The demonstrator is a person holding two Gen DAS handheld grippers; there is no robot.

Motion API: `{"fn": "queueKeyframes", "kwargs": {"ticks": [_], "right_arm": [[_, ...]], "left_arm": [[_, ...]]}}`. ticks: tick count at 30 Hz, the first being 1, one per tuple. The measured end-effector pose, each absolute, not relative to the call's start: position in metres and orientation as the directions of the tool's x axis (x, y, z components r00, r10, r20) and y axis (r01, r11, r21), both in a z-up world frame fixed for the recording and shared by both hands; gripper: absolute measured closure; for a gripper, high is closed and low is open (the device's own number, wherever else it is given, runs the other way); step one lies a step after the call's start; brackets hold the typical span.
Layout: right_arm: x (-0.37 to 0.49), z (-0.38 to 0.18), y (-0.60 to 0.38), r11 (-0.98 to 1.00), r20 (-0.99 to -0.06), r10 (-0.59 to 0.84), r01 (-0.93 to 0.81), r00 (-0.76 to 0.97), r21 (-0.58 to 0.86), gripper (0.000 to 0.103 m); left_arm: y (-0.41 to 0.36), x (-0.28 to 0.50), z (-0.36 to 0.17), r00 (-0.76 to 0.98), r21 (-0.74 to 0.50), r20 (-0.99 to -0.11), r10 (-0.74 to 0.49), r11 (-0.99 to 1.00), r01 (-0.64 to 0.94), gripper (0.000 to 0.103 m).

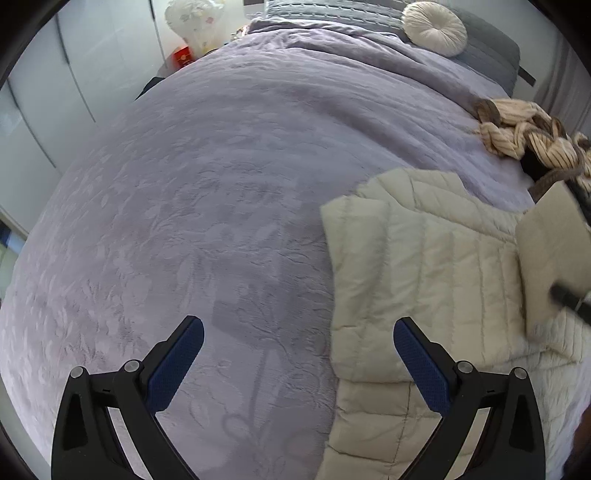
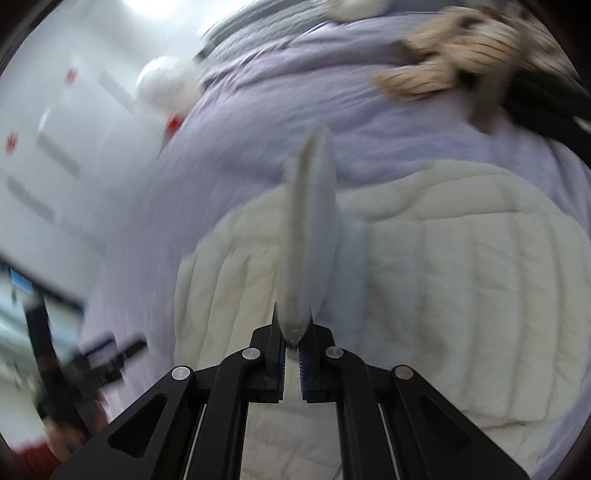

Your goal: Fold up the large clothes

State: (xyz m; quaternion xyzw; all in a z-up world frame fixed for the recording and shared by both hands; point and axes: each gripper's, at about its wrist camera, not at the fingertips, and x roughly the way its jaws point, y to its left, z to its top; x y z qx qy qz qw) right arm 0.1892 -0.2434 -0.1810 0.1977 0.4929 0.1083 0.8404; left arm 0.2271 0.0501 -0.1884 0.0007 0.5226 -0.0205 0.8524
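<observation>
A cream quilted jacket (image 1: 424, 266) lies partly folded on the right side of a lilac bedspread (image 1: 221, 184). My left gripper (image 1: 299, 332) hangs open over bare bedspread, its right finger above the jacket's left edge, with nothing between the pads. My right gripper (image 2: 293, 334) is shut on a flat beige panel (image 2: 312, 229), seen edge-on and standing up over the jacket (image 2: 461, 288). In the left wrist view the same panel (image 1: 554, 251) shows as a flat sheet above the jacket's right part, with a dark gripper finger (image 1: 570, 301) at its lower edge.
A heap of striped beige and brown clothing (image 1: 528, 136) lies at the bed's far right, beside something black (image 2: 546, 107). A round cream cushion (image 1: 434, 27) and grey pillows (image 1: 491, 55) sit at the head. White wardrobe doors (image 1: 55, 92) stand to the left.
</observation>
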Motion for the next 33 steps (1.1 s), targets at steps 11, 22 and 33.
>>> {"fn": "queueKeyframes", "kwargs": {"ticks": [11,22,33], "right_arm": [[0.178,-0.203,-0.198,0.930,-0.861,0.363,-0.080,0.356,0.359,0.018],[0.124,-0.176,-0.323,0.886,-0.841,0.276,0.216,0.466,0.411,0.079],[0.090,-0.201,-0.423,0.792,-0.862,0.137,0.468,0.489,0.392,0.083]], "left_arm": [[0.042,0.235,-0.178,0.466,-0.036,-0.883,-0.054,0.998,0.047,0.000],[-0.036,0.248,-0.193,0.420,-0.066,-0.896,-0.145,0.978,0.197,0.000],[-0.087,0.253,-0.243,0.373,0.019,-0.925,-0.075,0.970,0.242,0.000]]}}
